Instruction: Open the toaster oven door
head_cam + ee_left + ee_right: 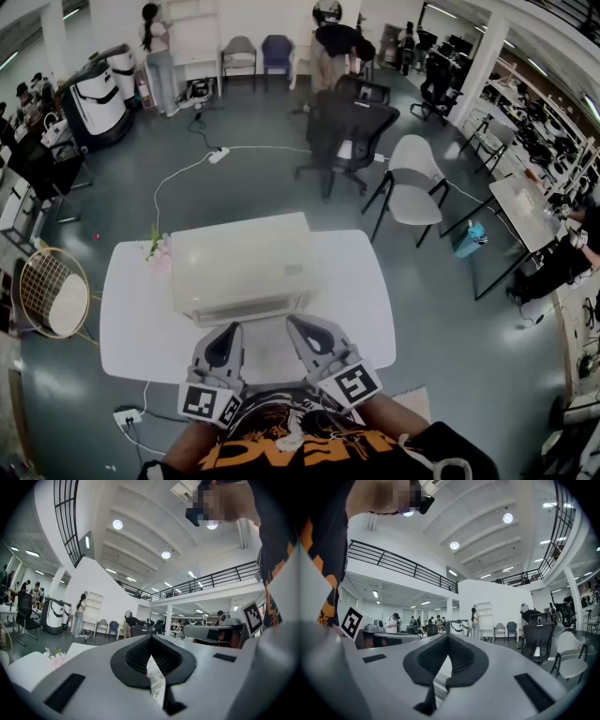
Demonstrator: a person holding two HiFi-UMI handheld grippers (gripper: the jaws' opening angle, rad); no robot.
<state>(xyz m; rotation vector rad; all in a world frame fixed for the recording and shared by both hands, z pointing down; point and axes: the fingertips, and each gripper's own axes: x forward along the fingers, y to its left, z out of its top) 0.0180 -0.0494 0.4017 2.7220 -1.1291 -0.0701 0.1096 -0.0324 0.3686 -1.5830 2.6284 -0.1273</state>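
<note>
A cream toaster oven [242,267] stands on the white table [131,319], its front face turned toward me and its door closed. My left gripper [229,330] and right gripper [294,323] hover side by side just before the oven's front, tips pointed at it, apart from it. Both are shut with nothing held. In the left gripper view the left gripper [150,637] shows its dark pads meeting at the tip. The right gripper [447,635] shows the same in its own view. Both of these views look up into the hall, and the oven is hidden behind the jaws.
A small bunch of pink flowers [155,248] sits at the table's far left corner, beside the oven. A round wicker chair [52,292] stands left of the table; a black office chair [349,136] and a white chair [412,183] stand beyond it. A power strip [127,415] lies on the floor.
</note>
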